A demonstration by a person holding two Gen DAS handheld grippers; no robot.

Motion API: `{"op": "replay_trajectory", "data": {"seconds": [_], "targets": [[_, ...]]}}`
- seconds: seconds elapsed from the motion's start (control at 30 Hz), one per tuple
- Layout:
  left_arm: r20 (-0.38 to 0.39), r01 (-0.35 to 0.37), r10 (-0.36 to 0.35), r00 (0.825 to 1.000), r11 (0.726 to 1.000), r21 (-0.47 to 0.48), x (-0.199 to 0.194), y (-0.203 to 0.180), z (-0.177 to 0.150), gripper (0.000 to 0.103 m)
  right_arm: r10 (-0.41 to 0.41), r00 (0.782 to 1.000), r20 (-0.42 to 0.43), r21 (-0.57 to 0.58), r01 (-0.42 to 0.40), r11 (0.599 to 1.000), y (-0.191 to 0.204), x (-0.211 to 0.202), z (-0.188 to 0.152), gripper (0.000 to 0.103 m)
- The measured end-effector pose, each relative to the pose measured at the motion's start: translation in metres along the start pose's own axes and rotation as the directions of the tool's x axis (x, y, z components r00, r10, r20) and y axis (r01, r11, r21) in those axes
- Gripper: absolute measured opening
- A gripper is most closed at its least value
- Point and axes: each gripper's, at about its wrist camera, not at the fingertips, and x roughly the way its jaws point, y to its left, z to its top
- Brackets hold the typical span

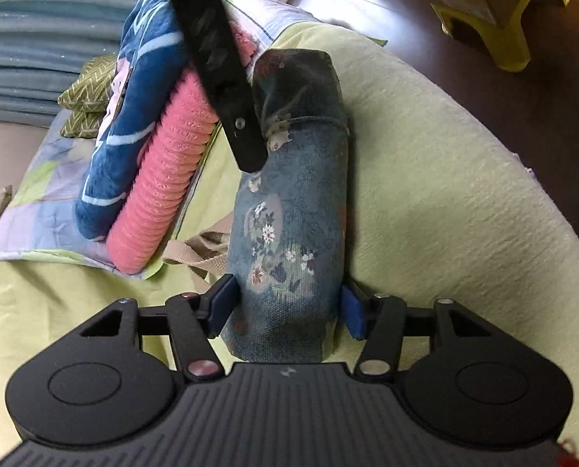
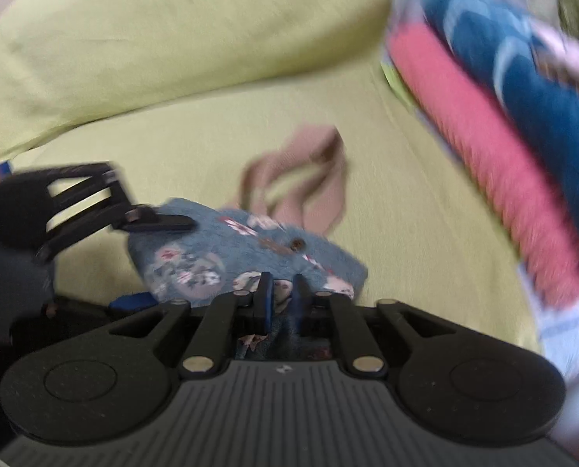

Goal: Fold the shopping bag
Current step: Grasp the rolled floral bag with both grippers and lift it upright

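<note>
Blue-padded fingers (image 1: 222,303) of the left gripper (image 1: 287,305) sit spread on either side of the near end of the shopping bag (image 1: 293,210); the left pad looks to touch the cloth, while the right pad's contact is hard to judge. That gripper points level along the bag's length. No lettering can be read anywhere; a small pale mark on each gripper body is too small to make out.

Folded into a long narrow bundle of blue floral canvas, the bag lies on a yellow-green bed cover (image 1: 437,179), its beige handles (image 1: 196,253) spilling out on the left. From above, the right gripper (image 2: 281,295) reaches steeply down onto the bundle's far part, where its dark finger (image 1: 227,78) meets the fabric. In the blurred right wrist view its fingers are pressed nearly together, pinching a fold of the bag. Beyond the bag, a pink knitted roll (image 1: 165,171) and a blue patterned blanket (image 1: 134,124) rest toward the bed's left side.
</note>
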Motion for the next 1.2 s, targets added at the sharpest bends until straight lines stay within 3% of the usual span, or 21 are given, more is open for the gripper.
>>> {"op": "replay_trajectory", "data": {"seconds": [0.03, 0.07, 0.13, 0.2, 0.3, 0.4, 0.43, 0.5, 0.53, 0.63, 0.8, 0.9, 1.03, 1.2], "targets": [[0.002, 0.003, -0.003, 1.0, 1.0, -0.007, 0.0, 0.001, 0.0, 0.058, -0.003, 0.999, 0.033, -0.038, 0.005, 0.999, 0.003, -0.008, -0.004, 0.042], [0.005, 0.003, -0.003, 1.0, 1.0, -0.012, 0.0, 0.001, -0.001, 0.058, -0.019, 0.998, 0.057, -0.108, 0.025, 0.994, 0.008, -0.01, -0.011, 0.054], [0.012, 0.003, -0.002, 1.0, 1.0, -0.02, 0.0, 0.002, -0.002, 0.058, -0.066, 0.993, 0.095, -0.287, 0.091, 0.954, 0.019, -0.008, -0.029, 0.062], [0.018, 0.003, -0.003, 1.0, 1.0, -0.025, -0.001, 0.002, -0.002, 0.058, -0.104, 0.984, 0.141, -0.454, 0.158, 0.877, 0.03, -0.005, -0.046, 0.067], [0.025, 0.014, -0.013, 1.0, 0.999, -0.033, -0.002, 0.004, -0.002, 0.058, -0.142, 0.965, 0.221, -0.666, 0.256, 0.701, 0.047, -0.002, -0.072, 0.067], [0.037, 0.023, -0.021, 0.999, 0.999, -0.048, -0.005, 0.005, -0.004, 0.058, -0.155, 0.939, 0.307, -0.816, 0.343, 0.465, 0.064, 0.002, -0.098, 0.067], [0.041, 0.026, -0.024, 0.999, 0.998, -0.053, -0.005, 0.006, -0.005, 0.058, -0.155, 0.933, 0.326, -0.839, 0.361, 0.407, 0.066, 0.007, -0.103, 0.067], [0.048, 0.033, -0.029, 0.998, 0.997, -0.065, -0.005, 0.008, -0.006, 0.058, -0.155, 0.924, 0.35, -0.863, 0.382, 0.33, 0.066, 0.023, -0.106, 0.064], [0.052, 0.036, -0.032, 0.998, 0.997, -0.073, -0.004, 0.009, -0.007, 0.059, -0.147, 0.925, 0.35, -0.867, 0.38, 0.323, 0.065, 0.028, -0.104, 0.052], [0.063, 0.051, -0.043, 0.997, 0.991, -0.124, -0.002, 0.016, -0.009, 0.059, -0.11, 0.938, 0.328, -0.863, 0.345, 0.37, 0.057, 0.035, -0.095, 0.053], [0.064, 0.098, -0.086, 0.994, 0.973, -0.209, -0.004, 0.027, -0.008, 0.06, -0.115, 0.968, 0.221, -0.808, 0.248, 0.535, 0.055, 0.03, -0.067, 0.05], [0.065, 0.126, -0.113, 0.991, 0.955, -0.268, -0.01, 0.031, -0.007, 0.06, -0.105, 0.981, 0.165, -0.772, 0.194, 0.606, 0.058, 0.024, -0.056, 0.049], [0.077, 0.158, -0.141, 0.987, 0.943, -0.294, -0.031, 0.022, -0.009, 0.06, -0.05, 0.993, 0.106, -0.737, 0.112, 0.666, 0.064, 0.009, -0.058, 0.049], [0.079, 0.199, -0.183, 0.98, 0.933, -0.299, -0.055, 0.012, -0.009, 0.06, 0.014, 0.998, 0.062, -0.715, 0.035, 0.698, 0.071, -0.006, -0.064, 0.049]]}}
